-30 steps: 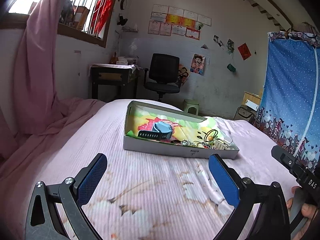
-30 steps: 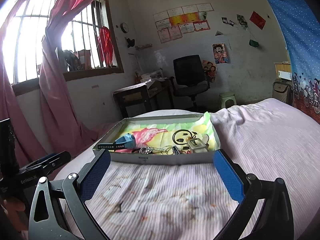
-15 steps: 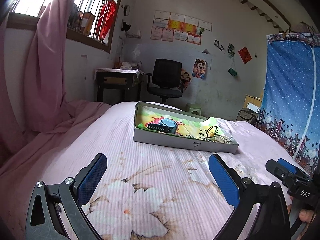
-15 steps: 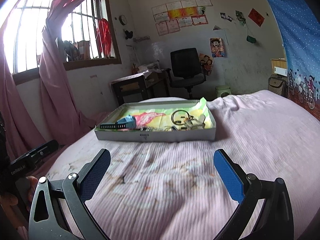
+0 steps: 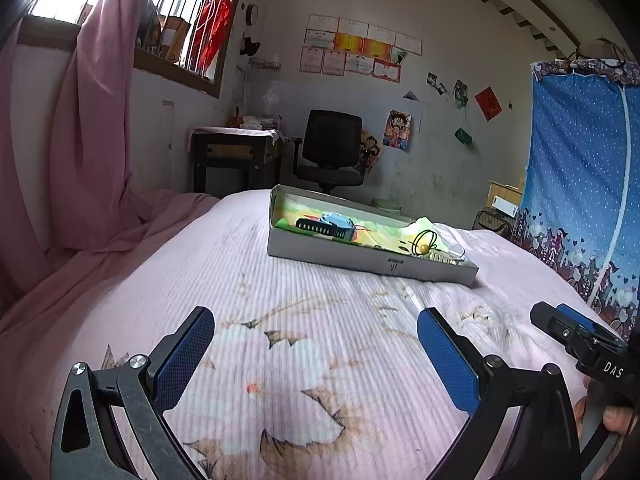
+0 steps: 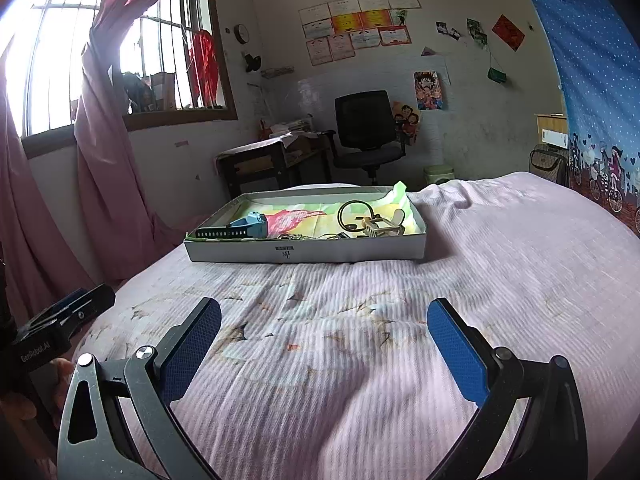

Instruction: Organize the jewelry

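Nearest the cameras, both grippers hang over the pink bedspread (image 6: 500, 280) with nothing between their fingers. On the left gripper (image 5: 316, 336) the 2 blue pads (image 5: 184, 360) stand wide apart, jaws fully spread, above a printed flower pattern on the cloth. On the right gripper (image 6: 324, 328) the jaws are likewise spread wide, the blue pads (image 6: 456, 352) apart over the ribbed fabric. Each view catches the other tool at its edge, with fingertips of the person's hand (image 5: 608, 416) just visible on the right handle.

Farther along the bed, well apart from both grippers, lies a shallow grey box (image 6: 304, 254), flat on the bedspread. Its floor is lined with a bright yellow, green and pink paper. At its left end rests a blue watch (image 6: 250, 224) with a dark strap. At its right end sits a dark ring-shaped bangle (image 6: 356, 216) beside a cluster of small metal jewelry (image 6: 378, 228), too small to tell apart; a few more small pieces lie along the near wall.

Beyond the bed stand a black office chair (image 6: 364, 128) and a dark desk (image 6: 272, 160) against the wall, with pink curtains (image 6: 104, 168) at the barred window and a blue dotted curtain (image 5: 580, 184) on the far side.
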